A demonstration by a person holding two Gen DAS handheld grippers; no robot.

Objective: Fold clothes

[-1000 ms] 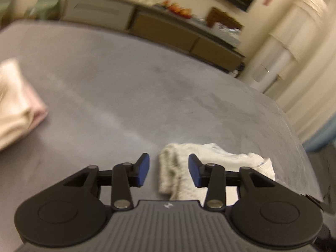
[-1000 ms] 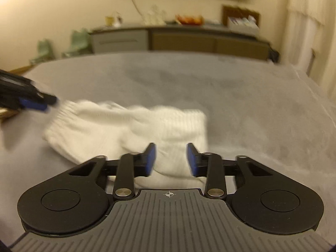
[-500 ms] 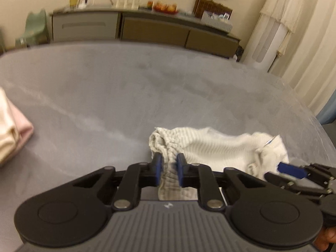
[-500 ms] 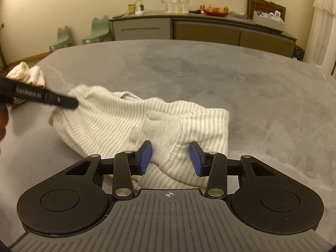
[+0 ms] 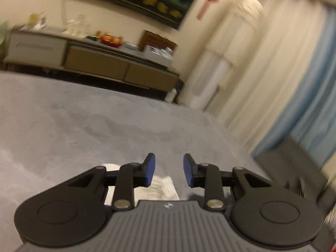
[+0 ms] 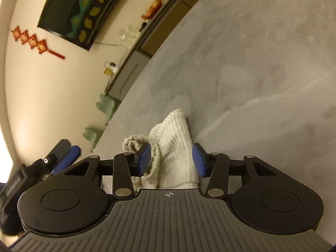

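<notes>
A white ribbed garment (image 6: 172,147) lies bunched on the grey table (image 6: 252,63). My right gripper (image 6: 171,159) straddles it, rolled hard to one side. Its jaws are opening, and the cloth sits between the pads without being pinched. In the left wrist view only a small patch of the garment (image 5: 161,187) shows, low behind the left finger. My left gripper (image 5: 169,170) hovers above it with jaws opening and nothing between the pads. The left gripper (image 6: 67,150) also shows at the lower left of the right wrist view, off the cloth.
A long sideboard (image 5: 94,63) with glassware and small items stands against the far wall. Pale and blue curtains (image 5: 283,84) hang on the right past the table's edge. Two green chairs (image 6: 105,105) stand beside the sideboard.
The left gripper was shut on the garment's edge half a second ago; it has let go, risen and swung right. The right gripper has rolled sharply, and the garment now lies bunched narrower.
</notes>
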